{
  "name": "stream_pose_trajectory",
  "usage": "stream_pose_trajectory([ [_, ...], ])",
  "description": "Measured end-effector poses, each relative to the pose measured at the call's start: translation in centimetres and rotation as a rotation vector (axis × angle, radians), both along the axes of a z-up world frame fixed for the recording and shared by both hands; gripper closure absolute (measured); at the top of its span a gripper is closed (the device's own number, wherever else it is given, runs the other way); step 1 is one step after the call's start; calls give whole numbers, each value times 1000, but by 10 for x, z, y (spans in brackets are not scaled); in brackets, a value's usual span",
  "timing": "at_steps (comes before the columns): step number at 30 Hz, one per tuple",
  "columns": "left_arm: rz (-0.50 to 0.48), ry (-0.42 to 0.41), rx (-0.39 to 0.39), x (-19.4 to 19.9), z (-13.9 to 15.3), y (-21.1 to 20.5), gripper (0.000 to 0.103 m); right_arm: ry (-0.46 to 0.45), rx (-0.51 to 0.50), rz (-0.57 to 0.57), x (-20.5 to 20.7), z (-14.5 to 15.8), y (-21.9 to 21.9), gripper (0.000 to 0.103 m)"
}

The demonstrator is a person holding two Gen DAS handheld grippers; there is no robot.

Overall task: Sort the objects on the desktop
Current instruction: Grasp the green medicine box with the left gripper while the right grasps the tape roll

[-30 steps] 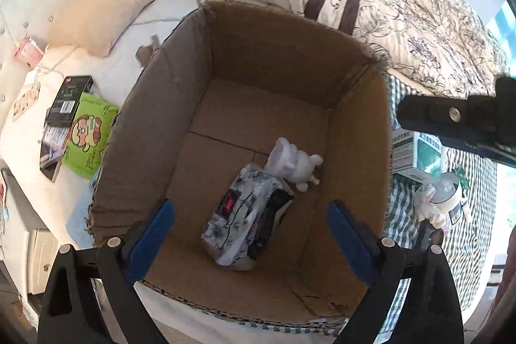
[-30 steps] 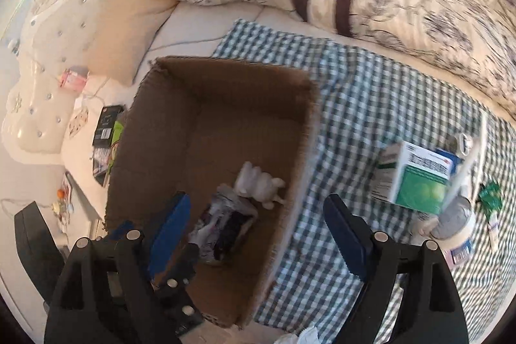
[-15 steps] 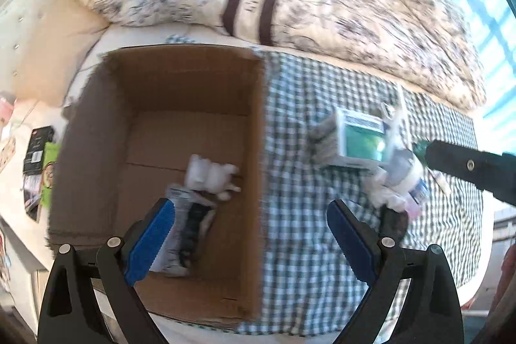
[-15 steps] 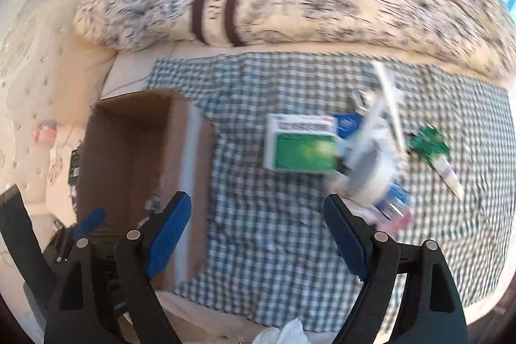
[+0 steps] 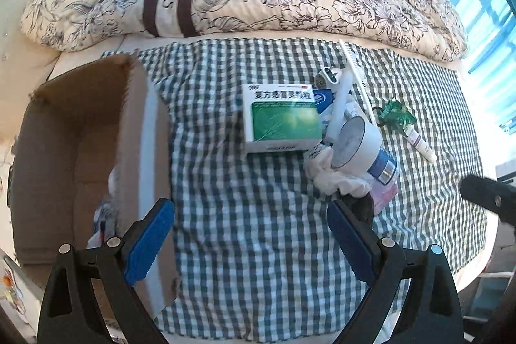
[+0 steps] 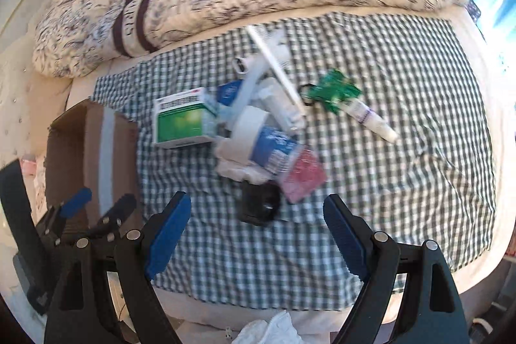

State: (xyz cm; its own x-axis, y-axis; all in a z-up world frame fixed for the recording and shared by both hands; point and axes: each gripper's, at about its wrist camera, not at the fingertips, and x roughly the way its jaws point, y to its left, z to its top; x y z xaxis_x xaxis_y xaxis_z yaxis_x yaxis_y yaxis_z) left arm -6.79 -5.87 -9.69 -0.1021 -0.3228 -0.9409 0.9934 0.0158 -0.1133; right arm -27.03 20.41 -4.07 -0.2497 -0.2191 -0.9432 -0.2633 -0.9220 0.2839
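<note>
While claws gape, comb [image 5: 354,66] diagonal, top-left to bottom-right.

Green-white box [image 5: 282,117] lies flat at pile's 9 o'clock, touching tipped white jar [image 5: 356,144]; open cardboard box [image 5: 80,150] farther left.

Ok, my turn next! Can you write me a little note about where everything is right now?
Left gripper: open, empty, near the cardboard box.
Right gripper: open, empty, over the checked cloth.
Done: a patterned packet lies in the box.
Left on the cloth: green medicine box, white jar, black object, pink packet, white tube, comb.
</note>
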Motion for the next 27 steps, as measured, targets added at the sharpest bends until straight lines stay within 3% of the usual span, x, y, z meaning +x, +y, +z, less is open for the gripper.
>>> stream_pose_trajectory([
  [15, 109, 33, 105, -21, -53, -69, 5, -81, -37, 24, -22, -52, 27, 19],
  [24, 153, 97, 180, -24, -97, -103, 4, -107, -62, 21, -61, -74, 18, 19],
  [27, 146, 81, 201, -26, -110, -111, 4, -114, -79, 16, -76, -82, 11, 19],
])
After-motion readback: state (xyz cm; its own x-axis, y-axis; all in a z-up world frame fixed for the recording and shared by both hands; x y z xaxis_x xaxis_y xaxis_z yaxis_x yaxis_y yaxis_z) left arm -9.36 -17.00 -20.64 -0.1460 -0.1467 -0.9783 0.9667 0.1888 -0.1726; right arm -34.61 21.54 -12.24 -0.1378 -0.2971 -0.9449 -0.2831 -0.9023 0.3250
